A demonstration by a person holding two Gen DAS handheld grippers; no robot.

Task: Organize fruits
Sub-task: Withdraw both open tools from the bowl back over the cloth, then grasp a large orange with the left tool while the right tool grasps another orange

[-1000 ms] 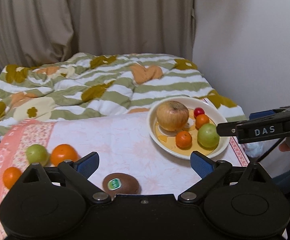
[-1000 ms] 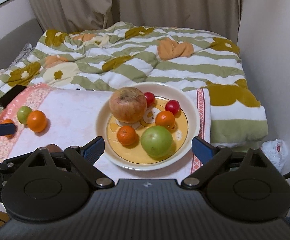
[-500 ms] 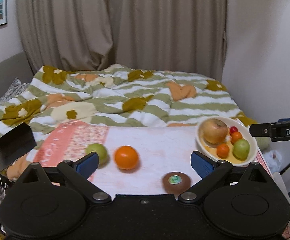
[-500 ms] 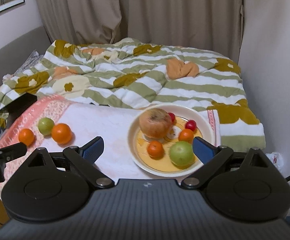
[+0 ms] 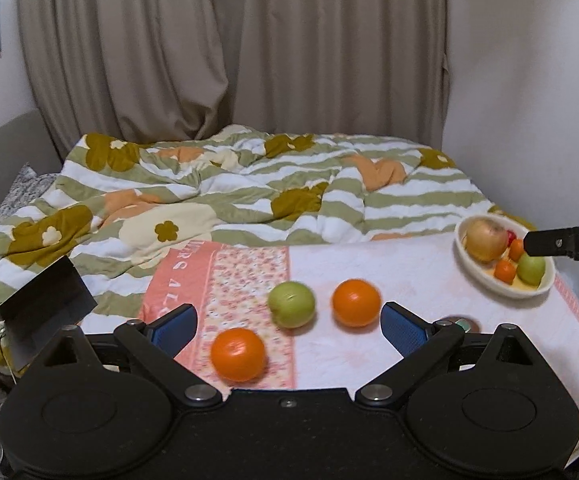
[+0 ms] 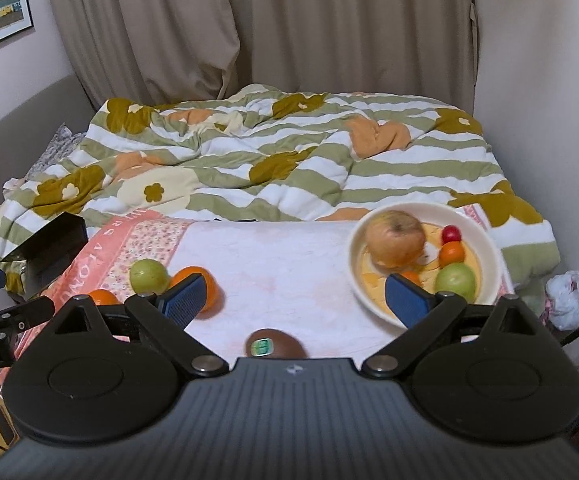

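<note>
On the pink-and-white towel (image 5: pixel 369 268) lie a green fruit (image 5: pixel 291 305), a large orange (image 5: pixel 356 302), a second orange (image 5: pixel 238 354) and a brown kiwi with a sticker (image 6: pixel 274 345). My left gripper (image 5: pixel 288 326) is open and empty, with the green fruit and both oranges between and just beyond its fingers. My right gripper (image 6: pixel 303 298) is open and empty above the kiwi. A white bowl (image 6: pixel 485 240) at the right holds a big apple (image 6: pixel 395 238), a green fruit (image 6: pixel 455 280), small oranges and a cherry tomato. The bowl (image 5: pixel 469 268) also shows in the left wrist view.
A striped flowered blanket (image 6: pixel 289 160) covers the bed behind the towel. A black box (image 5: pixel 43 304) stands at the left edge. Curtains and walls close the back and right. A white plastic bag (image 6: pixel 569 292) lies on the floor at the right.
Both grippers have swung left. The left one now frames the green fruit and the two oranges; the bowl has slid to the right in both views. Both stay open and empty.
</note>
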